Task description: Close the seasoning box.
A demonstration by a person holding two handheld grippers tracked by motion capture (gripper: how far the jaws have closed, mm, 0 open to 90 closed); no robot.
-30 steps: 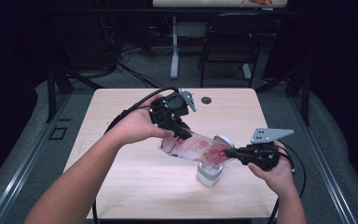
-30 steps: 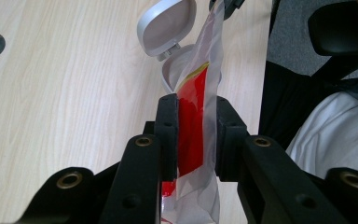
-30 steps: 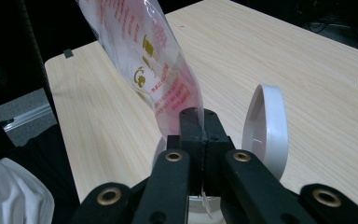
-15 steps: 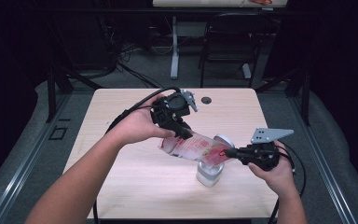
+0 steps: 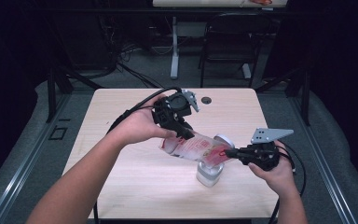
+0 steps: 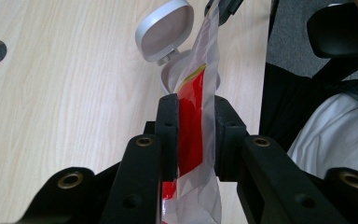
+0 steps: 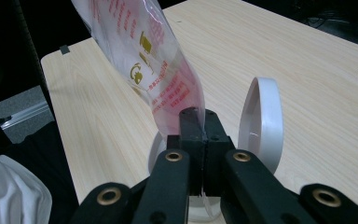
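A clear plastic bag with red print (image 5: 193, 148) hangs stretched between both grippers, tilted down to the right over a small white jar (image 5: 209, 173) on the table. The jar's flip lid (image 5: 223, 140) stands open. My left gripper (image 5: 184, 133) is shut on the bag's upper end; in the left gripper view the bag (image 6: 191, 126) sits pinched between the jaws, with the lid (image 6: 164, 29) beyond. My right gripper (image 5: 228, 152) is shut on the bag's lower edge just above the jar mouth. The right gripper view has its jaws (image 7: 199, 123) pressed together on the film (image 7: 154, 70) beside the upright lid (image 7: 261, 121).
The light wooden table (image 5: 121, 186) has a round cable hole (image 5: 207, 100) near its far edge. A black cable (image 5: 135, 109) trails from the left gripper across the table. Chairs and a desk leg (image 5: 174, 56) stand on the floor beyond.
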